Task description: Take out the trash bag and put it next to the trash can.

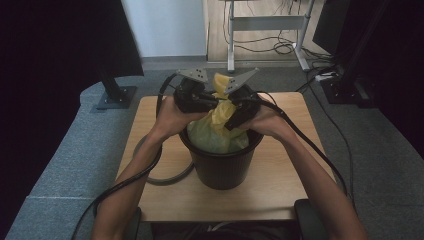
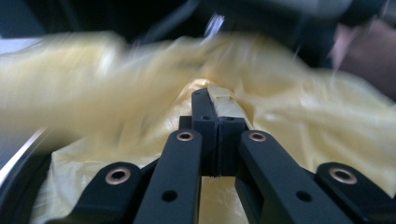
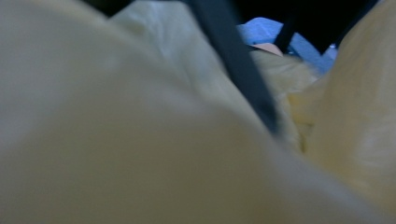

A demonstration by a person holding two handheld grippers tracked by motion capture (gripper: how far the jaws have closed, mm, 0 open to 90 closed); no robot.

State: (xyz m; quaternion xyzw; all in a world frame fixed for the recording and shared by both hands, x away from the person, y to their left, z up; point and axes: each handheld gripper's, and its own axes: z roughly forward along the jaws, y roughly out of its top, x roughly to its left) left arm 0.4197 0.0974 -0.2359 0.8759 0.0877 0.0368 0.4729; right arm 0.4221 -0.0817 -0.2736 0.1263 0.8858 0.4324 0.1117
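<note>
Two grippers work a yellow bag at the mouth of a black bin.

Both tools meet above the bin (image 1: 221,162), which stands on the table (image 1: 280,192) near the middle, slightly toward its front edge. The yellow bag (image 1: 216,132) sits inside the bin, its body bulging above the rim and its neck gathered upward between the tools. The left gripper (image 2: 213,100) is fully closed, with a fold of bag film pinched at the jaw tips. The right gripper (image 1: 235,120) is pressed so close to the film that its own view is blurred; jaw state and any hold cannot be told. Judged progress: the bag is seated in the bin and its top is bunched. Remaining work appears to be tying or closing the neck, or lifting the bag out.
</note>
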